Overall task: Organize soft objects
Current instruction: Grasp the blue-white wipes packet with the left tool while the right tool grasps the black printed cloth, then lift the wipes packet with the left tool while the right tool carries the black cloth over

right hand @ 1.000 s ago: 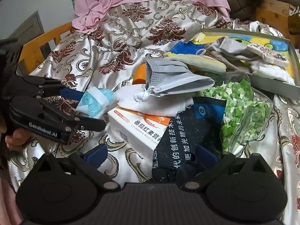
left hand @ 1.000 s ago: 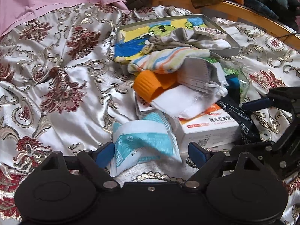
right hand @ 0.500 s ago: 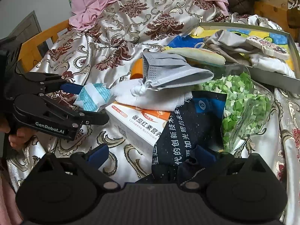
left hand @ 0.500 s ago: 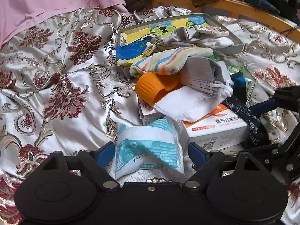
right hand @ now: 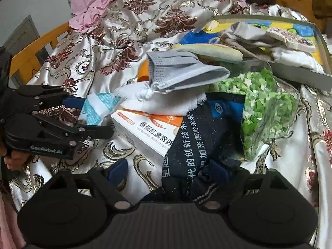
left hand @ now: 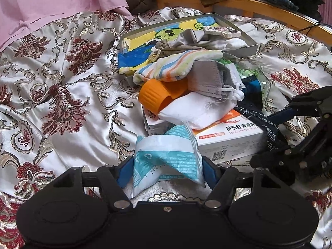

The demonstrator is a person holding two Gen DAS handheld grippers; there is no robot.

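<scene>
A pile of soft things lies on the patterned bedspread. My left gripper (left hand: 167, 171) is open, its blue pads on either side of a teal and white plastic packet (left hand: 166, 157), close to touching. The packet also shows in the right wrist view (right hand: 97, 108). My right gripper (right hand: 170, 171) is open around the near end of a dark blue cloth bag with white lettering (right hand: 197, 137). Behind lie a white cloth pouch (left hand: 197, 110), a grey face mask (right hand: 182, 72), a striped sock (left hand: 176, 64) and an orange cup (left hand: 153, 95).
A white and orange box (left hand: 228, 137) sits under the pile. A clear bag of green bits (right hand: 265, 103) lies to the right. A shallow grey tray (left hand: 242, 49) with a cartoon lining holds cloths at the back. A pink sheet (left hand: 51, 4) and wooden bed frame (right hand: 33, 49) border the area.
My left gripper has moved forward so the teal packet now sits between its pads, which have narrowed. My right gripper has advanced a little onto the dark blue bag.
</scene>
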